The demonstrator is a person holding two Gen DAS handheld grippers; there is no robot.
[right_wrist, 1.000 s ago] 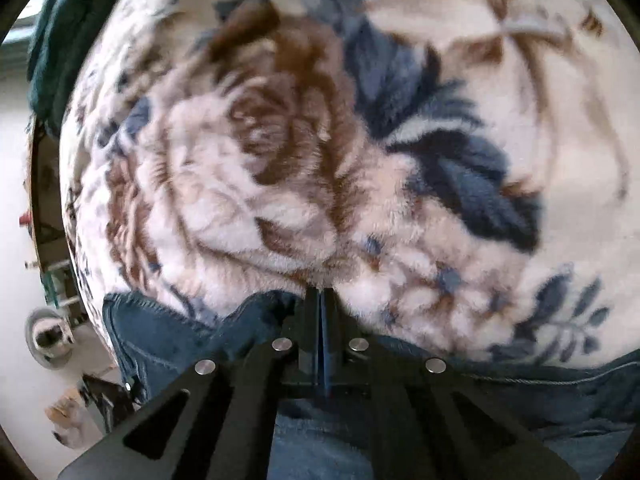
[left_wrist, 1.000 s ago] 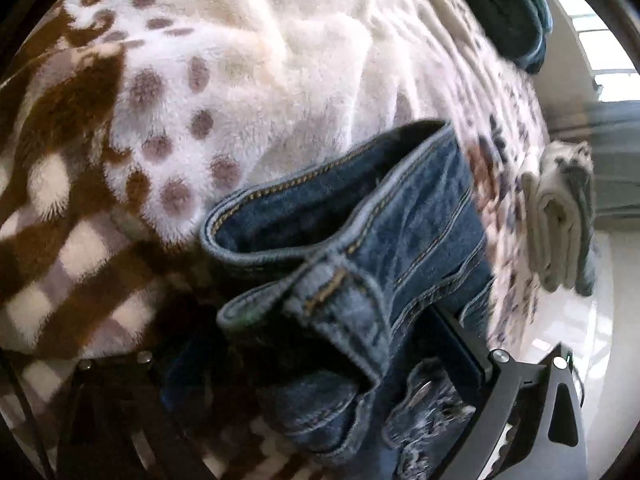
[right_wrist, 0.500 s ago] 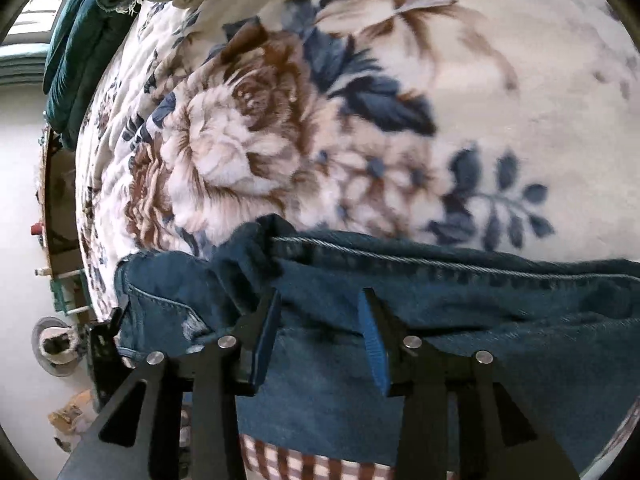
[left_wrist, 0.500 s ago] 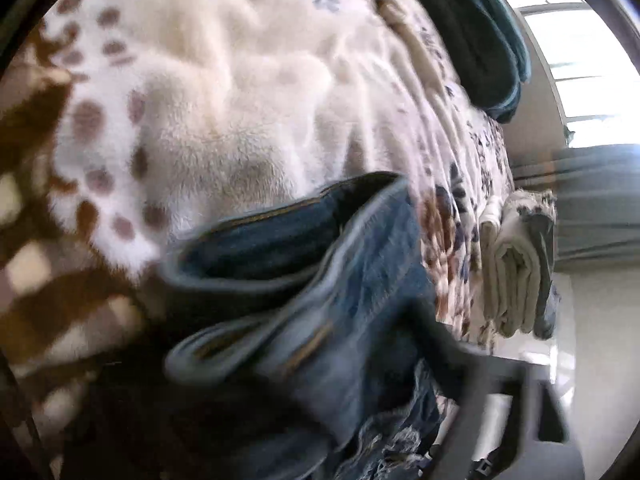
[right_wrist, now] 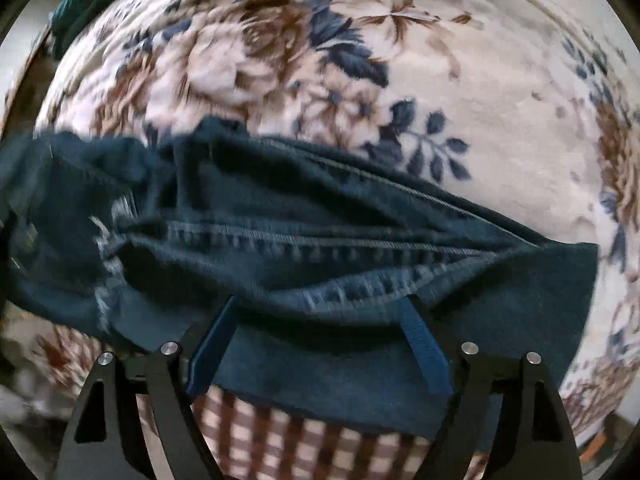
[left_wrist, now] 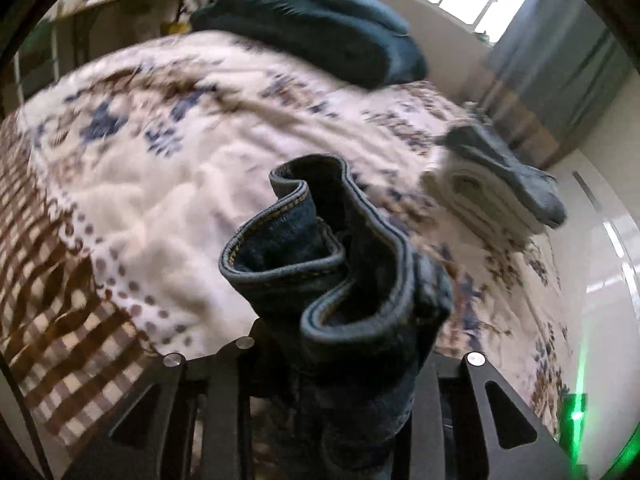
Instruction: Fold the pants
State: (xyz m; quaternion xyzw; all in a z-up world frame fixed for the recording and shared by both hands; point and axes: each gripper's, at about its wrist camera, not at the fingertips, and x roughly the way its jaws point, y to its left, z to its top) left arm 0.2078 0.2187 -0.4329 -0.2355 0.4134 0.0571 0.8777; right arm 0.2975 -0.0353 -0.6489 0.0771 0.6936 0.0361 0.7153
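Note:
Dark blue jeans are the pants. In the left wrist view my left gripper [left_wrist: 336,344] is shut on a bunched, folded wad of the jeans' waistband [left_wrist: 320,264], held up above the bed; the fingertips are hidden by denim. In the right wrist view my right gripper [right_wrist: 320,320] is open, its blue-padded fingers [right_wrist: 212,340] spread wide just above the jeans [right_wrist: 320,232], which hang and lie stretched across the floral blanket [right_wrist: 480,80].
The bed carries a floral and checked blanket [left_wrist: 160,184]. A dark teal pillow or duvet [left_wrist: 320,28] lies at the far side. A stack of folded clothes [left_wrist: 496,188] sits at the bed's right edge. Floor [left_wrist: 600,280] and a window lie to the right.
My left gripper lifted the bunched waistband up off the blanket and tilted towards the room. My right gripper opened, let go of the jeans and drew back.

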